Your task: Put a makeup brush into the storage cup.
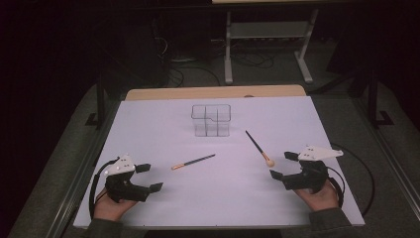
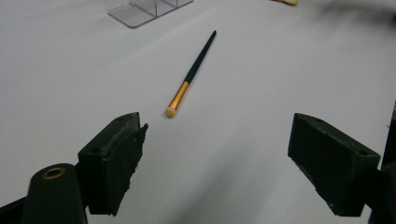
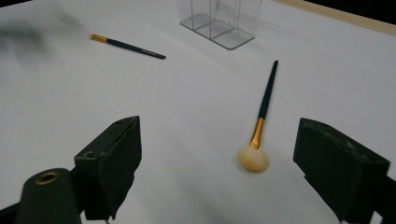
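Now I hold both tools wide apart: left tool [image 1: 148, 177] near a thin brush [image 1: 193, 162], right tool [image 1: 285, 165] beside a fluffy brush [image 1: 259, 148] (clear organiser [image 1: 211, 119] beyond).

Clear glossy plastic organizer [image 1: 211, 119]

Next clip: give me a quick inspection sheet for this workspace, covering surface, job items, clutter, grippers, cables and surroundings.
Surface: white table top, wooden strip along the far edge.
Job's things: clear organizer upright, far centre; slim brush and fluffy brush flat, apart.
Clutter: nothing seen.
Grippers: left gripper and right gripper open, holding nothing, resting near the front edge.
Cables: black cable loops right of the right gripper.
Surroundings: dark room, metal stand behind.
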